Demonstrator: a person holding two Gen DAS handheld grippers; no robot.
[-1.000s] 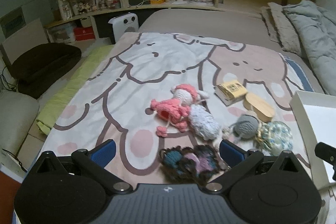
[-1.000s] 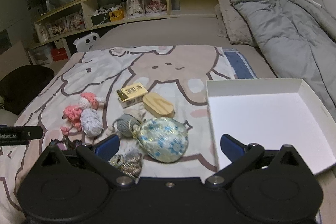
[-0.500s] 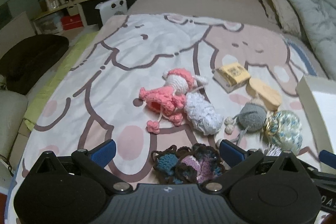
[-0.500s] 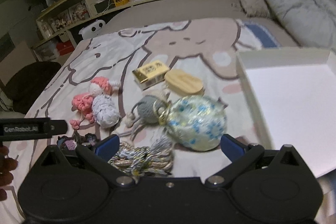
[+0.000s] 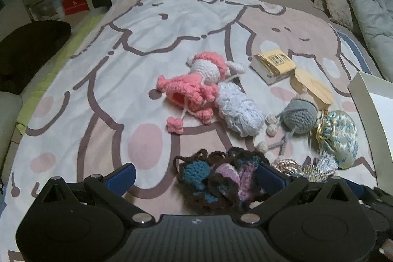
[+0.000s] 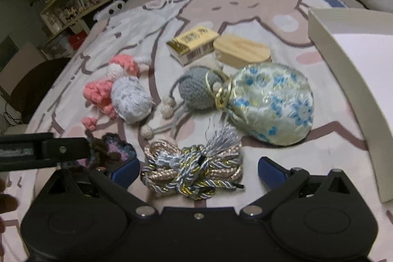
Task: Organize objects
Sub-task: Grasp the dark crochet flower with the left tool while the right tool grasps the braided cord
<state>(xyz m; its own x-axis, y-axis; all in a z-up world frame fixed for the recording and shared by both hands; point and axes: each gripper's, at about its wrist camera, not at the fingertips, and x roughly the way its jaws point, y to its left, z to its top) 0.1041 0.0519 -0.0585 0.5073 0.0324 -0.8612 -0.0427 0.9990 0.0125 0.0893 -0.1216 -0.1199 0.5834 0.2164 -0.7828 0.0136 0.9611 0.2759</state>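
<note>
Crochet pieces, a brocade pouch (image 6: pixel 272 104) and a braided cord bundle (image 6: pixel 194 168) lie scattered on a cartoon-print bed cover (image 5: pixel 122 46), a white tray (image 6: pixel 343 80) at 3 o'clock. The right tool (image 6: pixel 197 170) gapes wide around the cord, gripping nothing; the left tool (image 5: pixel 196 176) spreads wide around a dark crochet piece (image 5: pixel 216 176).
</note>
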